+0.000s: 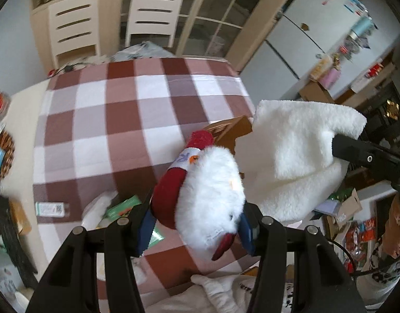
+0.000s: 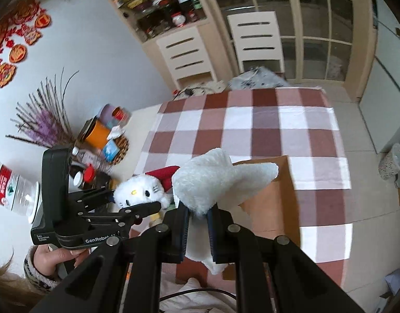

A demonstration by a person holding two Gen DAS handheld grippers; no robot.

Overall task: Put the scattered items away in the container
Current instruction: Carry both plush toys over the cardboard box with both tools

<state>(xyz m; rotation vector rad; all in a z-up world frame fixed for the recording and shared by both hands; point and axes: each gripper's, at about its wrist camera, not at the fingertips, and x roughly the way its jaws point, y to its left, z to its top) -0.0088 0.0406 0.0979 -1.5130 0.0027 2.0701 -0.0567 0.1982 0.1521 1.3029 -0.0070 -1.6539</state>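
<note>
**Two plush items held above the cardboard box**

One Hello Kitty plush toy (image 1: pixel 207 190) is clamped in the left gripper (image 1: pixel 197 224), lifted above the checked tablecloth (image 1: pixel 95 120). One white fleece cloth (image 2: pixel 213 182) is pinched in the right gripper (image 2: pixel 198 216), hanging over the single brown cardboard box (image 2: pixel 273 198) on the table. What the box contains cannot be made out. Two white chairs (image 2: pixel 257 39) stand beyond the table. One plastic water bottle (image 2: pixel 14 190) lies at the left.

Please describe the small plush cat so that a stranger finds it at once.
Above the checked tablecloth, beside the cardboard box, the left gripper holds the plush cat. Unlike the plain white fleece cloth, it has a face and red clothes.
</note>
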